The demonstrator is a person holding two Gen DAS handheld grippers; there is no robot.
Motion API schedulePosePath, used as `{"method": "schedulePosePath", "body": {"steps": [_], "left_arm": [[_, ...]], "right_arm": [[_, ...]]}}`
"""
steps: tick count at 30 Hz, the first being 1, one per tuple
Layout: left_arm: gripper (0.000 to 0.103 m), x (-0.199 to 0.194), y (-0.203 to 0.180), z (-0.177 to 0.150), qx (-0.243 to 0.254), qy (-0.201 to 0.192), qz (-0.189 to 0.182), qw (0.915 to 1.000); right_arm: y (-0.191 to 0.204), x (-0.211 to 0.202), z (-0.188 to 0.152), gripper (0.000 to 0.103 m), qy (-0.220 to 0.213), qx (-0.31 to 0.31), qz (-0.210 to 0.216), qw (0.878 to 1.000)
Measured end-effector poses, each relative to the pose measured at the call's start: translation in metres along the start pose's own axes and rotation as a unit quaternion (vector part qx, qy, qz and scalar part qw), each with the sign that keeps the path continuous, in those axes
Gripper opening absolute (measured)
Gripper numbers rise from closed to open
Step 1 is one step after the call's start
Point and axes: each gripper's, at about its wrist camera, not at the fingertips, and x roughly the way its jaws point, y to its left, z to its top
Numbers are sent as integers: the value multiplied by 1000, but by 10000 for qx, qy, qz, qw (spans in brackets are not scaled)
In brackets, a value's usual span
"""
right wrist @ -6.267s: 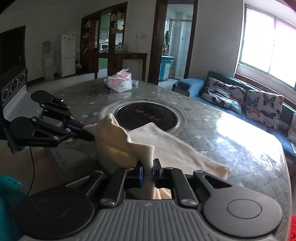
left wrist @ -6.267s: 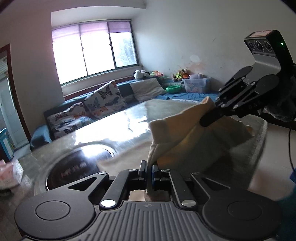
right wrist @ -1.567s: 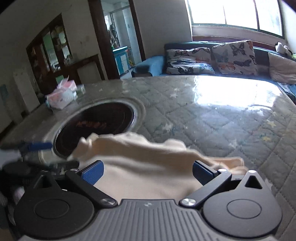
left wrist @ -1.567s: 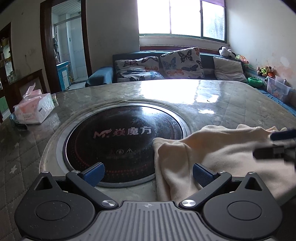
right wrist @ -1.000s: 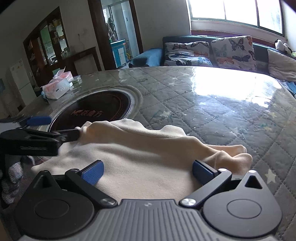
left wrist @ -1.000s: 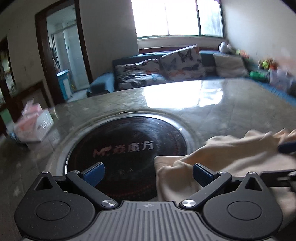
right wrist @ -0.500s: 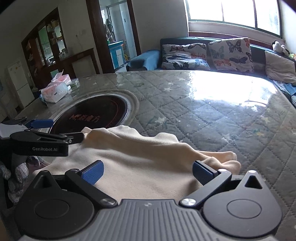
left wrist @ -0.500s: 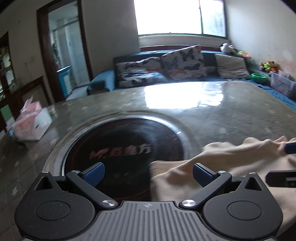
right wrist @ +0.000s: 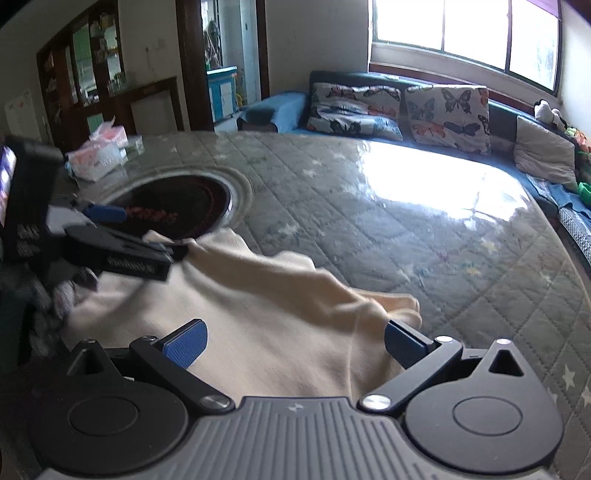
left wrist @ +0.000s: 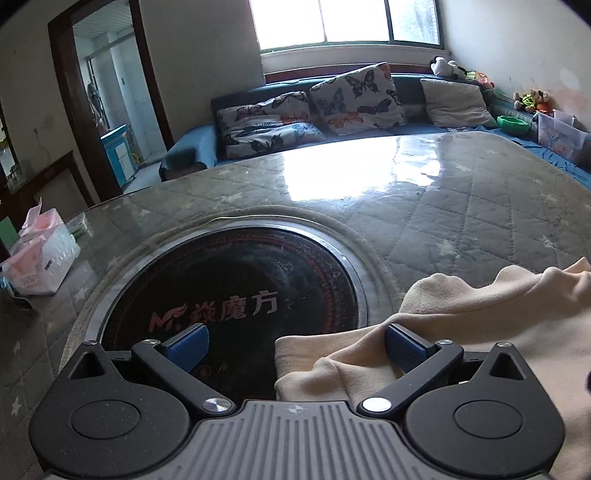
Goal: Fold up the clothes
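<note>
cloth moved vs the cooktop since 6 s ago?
Yes. The cloth, then pinched up by both grippers, now lies on the table, its corner just right of the cooktop; left gripper open.

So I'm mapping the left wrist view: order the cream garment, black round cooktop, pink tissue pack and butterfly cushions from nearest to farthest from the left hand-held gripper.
1. Cream garment, right, at the left hand-held gripper.
2. Black round cooktop, ahead.
3. Pink tissue pack, far left.
4. Butterfly cushions, on the sofa.

- daylight pours in from the window (left wrist: pixel 347 22), blown out to plain white; the room stays fairly dim, the doorway (left wrist: pixel 107 99) side darkest
- big white glare patch on the shiny table (right wrist: pixel 424 206) in both views
- fisheye bends walls and edges; corners go black
- left gripper (right wrist: pixel 122 236) and the cloth (right wrist: pixel 258 314) are smeared with motion blur in the right view; left view is sharp
</note>
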Motion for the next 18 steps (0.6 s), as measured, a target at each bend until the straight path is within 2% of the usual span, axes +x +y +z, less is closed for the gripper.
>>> {"method": "schedulePosePath", "body": {"steps": [4, 9, 18], "left_arm": [[103, -17, 1, -1, -32, -118, -110, 9999], [103, -40, -14, -12, 191, -302, -357, 9987], [103, -68, -33, -35, 547, -629, -345, 9959]], "right_arm": [[-3, 5, -9, 103, 116, -150, -102, 9998], [-2, 7, -15, 103, 145, -312, -178, 9992], [1, -18, -19, 103, -187, -346, -396, 9984]]}}
